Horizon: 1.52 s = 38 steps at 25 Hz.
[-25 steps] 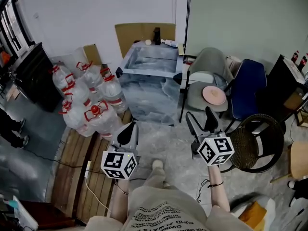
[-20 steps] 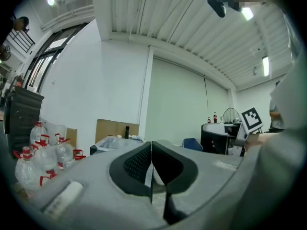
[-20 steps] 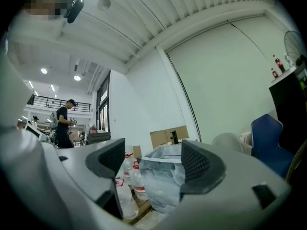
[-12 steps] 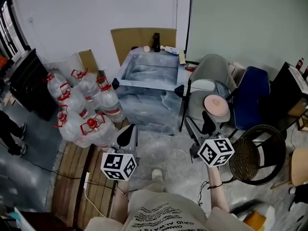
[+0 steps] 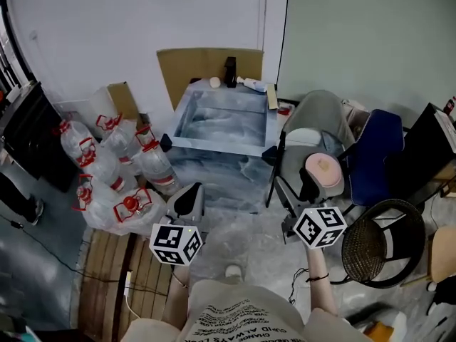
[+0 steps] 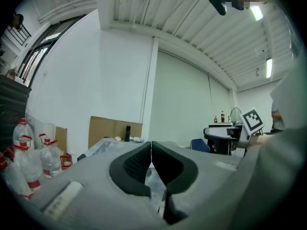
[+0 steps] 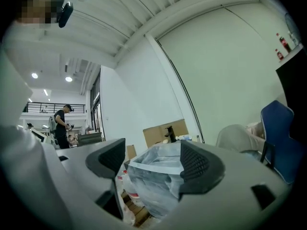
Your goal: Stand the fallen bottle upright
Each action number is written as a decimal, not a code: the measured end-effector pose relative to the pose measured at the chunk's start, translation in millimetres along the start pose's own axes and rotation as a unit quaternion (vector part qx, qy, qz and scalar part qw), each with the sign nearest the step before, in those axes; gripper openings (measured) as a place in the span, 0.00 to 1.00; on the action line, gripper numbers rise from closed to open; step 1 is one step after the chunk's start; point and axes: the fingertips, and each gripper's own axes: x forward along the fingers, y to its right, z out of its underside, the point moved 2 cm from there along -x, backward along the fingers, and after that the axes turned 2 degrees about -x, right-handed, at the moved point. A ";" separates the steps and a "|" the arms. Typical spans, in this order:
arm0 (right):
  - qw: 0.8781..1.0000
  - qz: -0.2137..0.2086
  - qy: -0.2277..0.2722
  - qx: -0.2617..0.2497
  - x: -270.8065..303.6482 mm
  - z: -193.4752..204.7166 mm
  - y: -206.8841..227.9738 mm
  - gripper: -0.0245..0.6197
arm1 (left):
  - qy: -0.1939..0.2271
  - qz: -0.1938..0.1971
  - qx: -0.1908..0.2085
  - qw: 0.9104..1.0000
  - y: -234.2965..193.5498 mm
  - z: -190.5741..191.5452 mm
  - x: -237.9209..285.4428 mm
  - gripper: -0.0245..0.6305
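Note:
A small white bottle (image 5: 254, 85) lies on its side at the far edge of a plastic-covered table (image 5: 187, 144), next to an upright dark bottle (image 5: 230, 71) and a small round pale object (image 5: 215, 83). In the left gripper view the white bottle (image 6: 137, 139) and the dark bottle (image 6: 127, 133) are tiny and far off. My left gripper (image 5: 189, 193) is shut and empty, held low in front of the table. My right gripper (image 5: 298, 188) is open with nothing in it, also short of the table. The right gripper view shows the table's plastic (image 7: 156, 176) between the jaws.
Several big water jugs with red caps (image 5: 114, 169) are stacked left of the table. A cardboard sheet (image 5: 206, 63) leans on the wall behind it. A grey chair (image 5: 313, 120), a blue chair (image 5: 374, 148) and a black mesh basket (image 5: 374, 248) crowd the right.
The table and its bottles now sit a little lower and nearer in the head view, and the jugs have slid left. Both grippers keep their places and states.

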 end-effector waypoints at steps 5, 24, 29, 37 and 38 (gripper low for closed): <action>1.000 0.009 0.003 0.009 23.1 2.8 11.3 0.58 | -0.003 0.018 0.004 1.000 -13.4 0.4 33.5 0.07; 1.000 0.012 -0.011 -0.015 162.5 -6.6 77.2 0.58 | -0.020 0.025 -0.010 0.999 -73.8 6.0 166.4 0.07; 0.999 -0.001 -0.027 -0.026 222.7 -18.3 102.0 0.58 | -0.024 0.020 -0.014 0.999 -92.8 -3.6 224.3 0.07; 0.999 -0.016 -0.045 -0.022 301.7 -26.2 143.4 0.58 | -0.036 0.011 -0.025 0.999 -113.5 -7.8 303.9 0.08; 0.998 -0.017 -0.047 -0.024 309.8 -27.4 148.6 0.58 | -0.038 0.012 -0.026 0.999 -114.9 -8.0 311.9 0.07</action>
